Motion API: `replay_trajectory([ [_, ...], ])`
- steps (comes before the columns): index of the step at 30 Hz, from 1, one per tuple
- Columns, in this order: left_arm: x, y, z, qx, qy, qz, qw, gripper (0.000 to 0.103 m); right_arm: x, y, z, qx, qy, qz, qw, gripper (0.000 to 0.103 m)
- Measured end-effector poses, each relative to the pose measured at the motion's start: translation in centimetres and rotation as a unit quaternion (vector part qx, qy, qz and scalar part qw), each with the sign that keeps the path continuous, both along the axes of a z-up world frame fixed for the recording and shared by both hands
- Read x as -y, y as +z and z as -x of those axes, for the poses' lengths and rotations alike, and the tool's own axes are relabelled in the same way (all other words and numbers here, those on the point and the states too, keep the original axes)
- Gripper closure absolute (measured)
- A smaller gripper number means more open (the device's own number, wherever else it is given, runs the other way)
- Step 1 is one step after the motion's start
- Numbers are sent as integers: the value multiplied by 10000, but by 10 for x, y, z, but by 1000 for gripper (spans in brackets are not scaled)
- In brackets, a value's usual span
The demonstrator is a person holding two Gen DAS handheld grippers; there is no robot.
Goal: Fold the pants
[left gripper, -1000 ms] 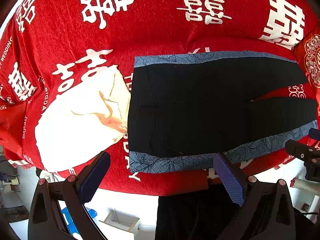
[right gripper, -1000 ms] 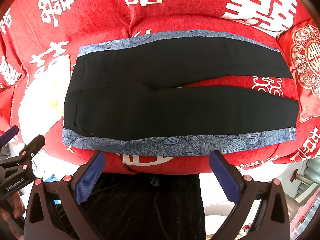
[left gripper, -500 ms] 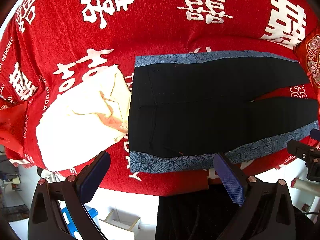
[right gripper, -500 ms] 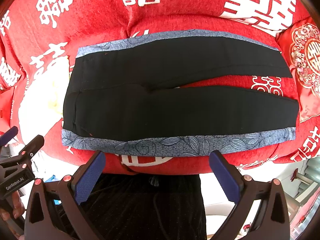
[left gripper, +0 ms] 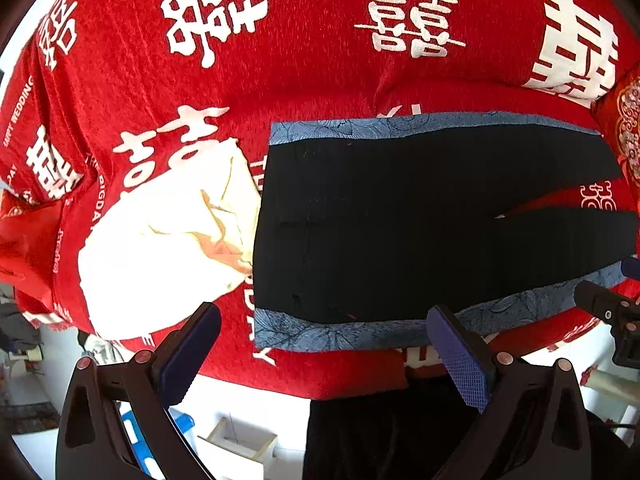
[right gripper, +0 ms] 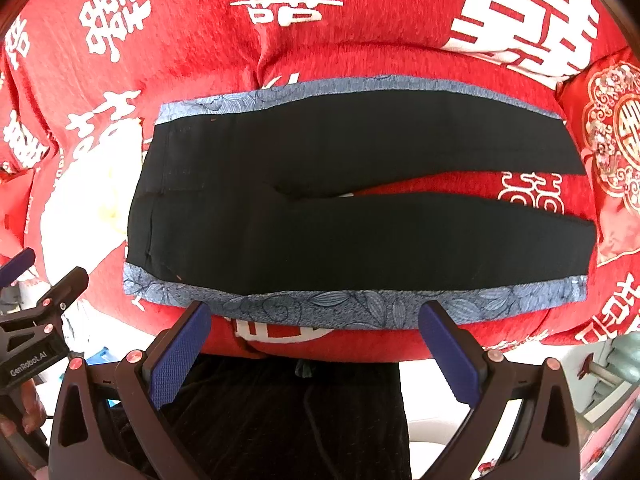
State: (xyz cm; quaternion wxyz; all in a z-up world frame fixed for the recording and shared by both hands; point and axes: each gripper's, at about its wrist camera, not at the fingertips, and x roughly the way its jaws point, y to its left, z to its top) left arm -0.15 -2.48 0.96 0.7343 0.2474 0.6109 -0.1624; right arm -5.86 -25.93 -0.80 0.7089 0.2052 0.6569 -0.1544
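Black pants (right gripper: 340,208) with blue-grey floral side stripes lie flat on a red cloth, waist to the left, the two legs running right with a narrow gap between them. They also show in the left wrist view (left gripper: 420,220). My left gripper (left gripper: 324,354) is open and empty, hovering at the near stripe by the waist end. My right gripper (right gripper: 316,344) is open and empty, just in front of the near stripe around the middle of the near leg. Neither touches the fabric.
A cream cloth (left gripper: 160,248) lies left of the waistband. The red cloth (left gripper: 300,60) with white characters covers the surface, its near edge dropping off below the grippers. A red embroidered cushion (right gripper: 612,152) sits at the right by the leg ends.
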Motion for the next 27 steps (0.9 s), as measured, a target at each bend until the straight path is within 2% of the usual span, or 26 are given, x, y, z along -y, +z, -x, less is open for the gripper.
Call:
replay_trajectory([
  [2, 3, 0, 3, -23, 145, -153, 9998, 0, 5, 2, 3, 14, 79, -15, 10000, 0],
  [6, 10, 1, 9, -281, 462, -94, 9985, 0, 16, 2, 7, -18, 237, -30, 9997, 0],
  [10, 18, 4, 17, -120, 701, -122, 9974, 0, 28, 1, 10, 10, 440, -99, 9990, 0],
  [15, 18, -4, 22, -304, 1119, 142, 9931, 0, 43, -9, 14, 154, 459, -383, 9981, 0],
  [18, 10, -13, 19, -485, 1264, 392, 9900, 0, 51, -16, 23, 384, 202, -833, 9956, 0],
  [21, -7, -29, 14, -533, 1309, 640, 9879, 0, 56, -28, 33, 726, -145, -1559, 9850, 0],
  [25, -33, -75, 9, -720, 1303, 894, 9848, 0, 55, -65, 51, 1160, -686, -2554, 9574, 0],
  [27, -45, -97, 13, -768, 1326, 934, 9838, 0, 48, -89, 60, 1262, -902, -2867, 9454, 3],
])
